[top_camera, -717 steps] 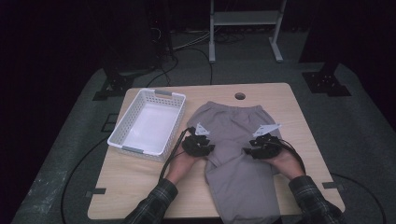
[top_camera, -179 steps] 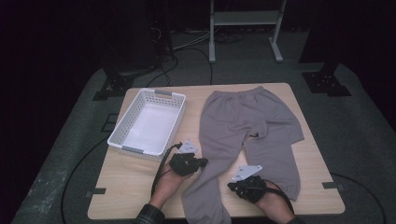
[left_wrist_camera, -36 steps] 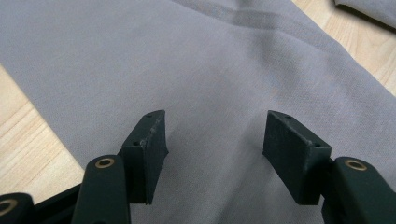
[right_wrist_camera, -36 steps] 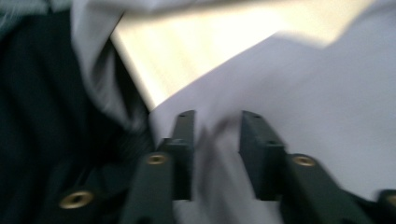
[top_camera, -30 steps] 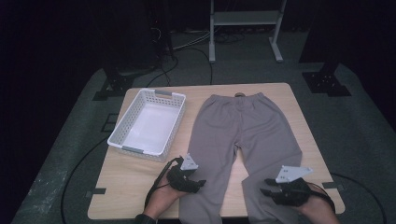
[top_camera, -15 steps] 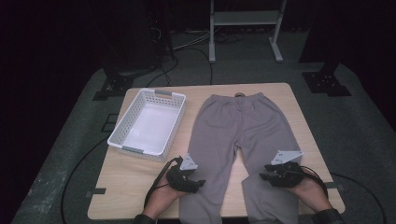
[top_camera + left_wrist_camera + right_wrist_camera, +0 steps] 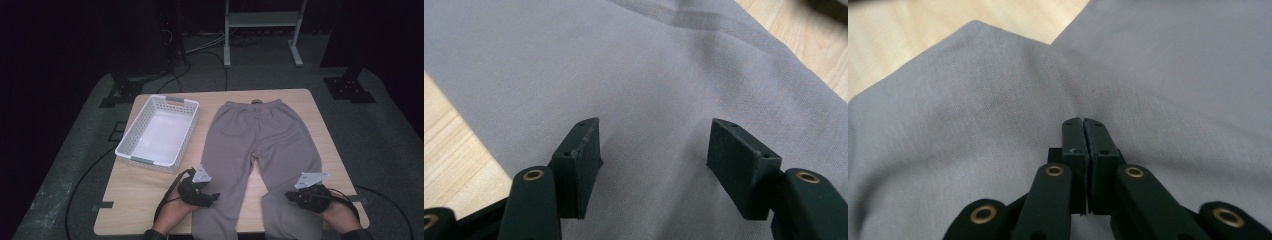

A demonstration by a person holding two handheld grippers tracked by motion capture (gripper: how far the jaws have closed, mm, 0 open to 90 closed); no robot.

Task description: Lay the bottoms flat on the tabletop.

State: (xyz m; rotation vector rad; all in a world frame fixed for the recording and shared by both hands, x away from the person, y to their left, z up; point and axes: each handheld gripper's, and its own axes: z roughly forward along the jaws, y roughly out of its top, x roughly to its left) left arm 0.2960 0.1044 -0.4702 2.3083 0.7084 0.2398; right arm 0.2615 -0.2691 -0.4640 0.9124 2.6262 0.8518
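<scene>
Your right gripper (image 7: 294, 196) has just closed, jaws together on the right leg cuff, fabric likely pinched | your left gripper (image 7: 212, 196) open over the left leg | fold can start | grey sweatpants (image 7: 260, 145) flat on table (image 7: 140, 187), waistband far, beside white basket (image 7: 157, 135); smooth, soft.

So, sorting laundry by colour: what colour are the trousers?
Plain grey trousers, clearest in the high view.

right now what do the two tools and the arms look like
Both are black. The left tool and right tool each carry a grey three-cornered plate on top and trail a black cable. Close up, the jaw links show brass-coloured rivets and flat rectangular pads. A dark cuff shows at the right wrist.
</scene>
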